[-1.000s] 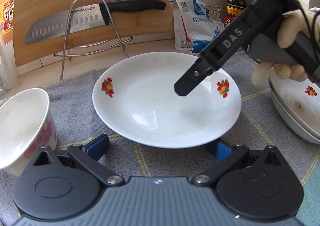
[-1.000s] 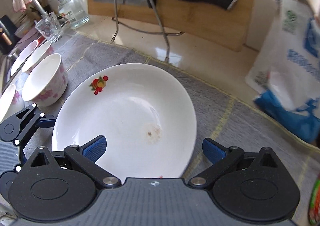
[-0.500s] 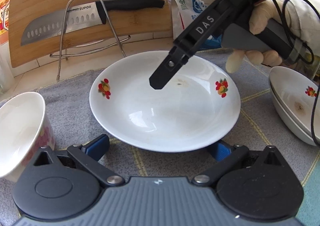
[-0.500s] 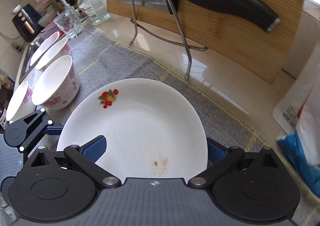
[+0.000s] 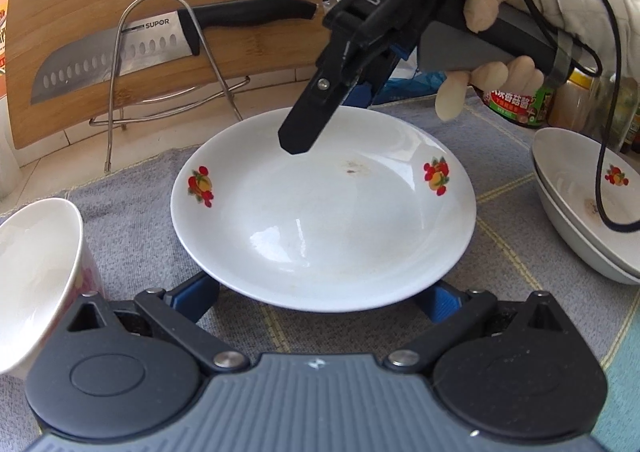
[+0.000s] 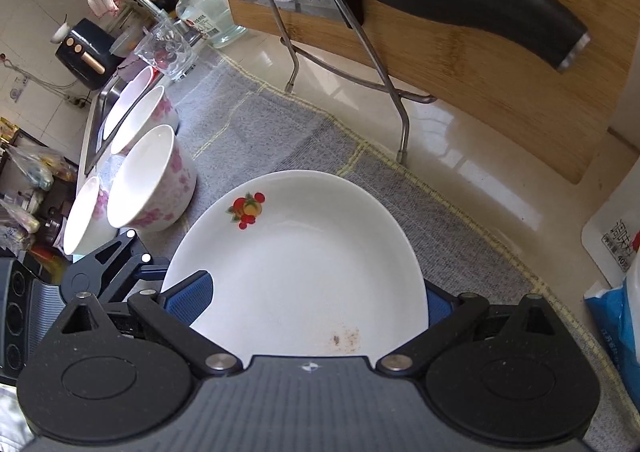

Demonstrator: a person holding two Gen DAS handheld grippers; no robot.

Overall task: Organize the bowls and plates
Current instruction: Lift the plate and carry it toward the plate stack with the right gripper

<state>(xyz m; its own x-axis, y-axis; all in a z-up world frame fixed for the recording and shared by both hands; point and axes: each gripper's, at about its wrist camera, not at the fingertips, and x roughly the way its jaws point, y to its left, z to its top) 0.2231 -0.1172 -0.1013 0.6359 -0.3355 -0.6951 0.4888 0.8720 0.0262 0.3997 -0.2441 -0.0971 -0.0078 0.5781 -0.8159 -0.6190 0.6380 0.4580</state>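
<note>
Over the last second your right claw (image 6: 316, 304) has swung across the plate (image 5: 320, 212) from its right rim to its far edge, and it now sits lower, its blue pads straddling that edge. Both pads are spread wide with the rim between them, gripping nothing yet. That reads as lining up a grab, so closing on the rim looks like your next call.

Your left claw (image 5: 320, 298) has barely shifted: it is wide open at the plate's near edge, one pad showing either side of the rim, holding nothing.

The plate lies flat on the grey cloth (image 5: 132, 188) over the surface, white and glossy, with two red fruit motifs and a small brown stain near the far side. A floral bowl (image 6: 150, 180) stands just left of the plate; stacked plates (image 5: 588, 208) wait to its right.
</note>
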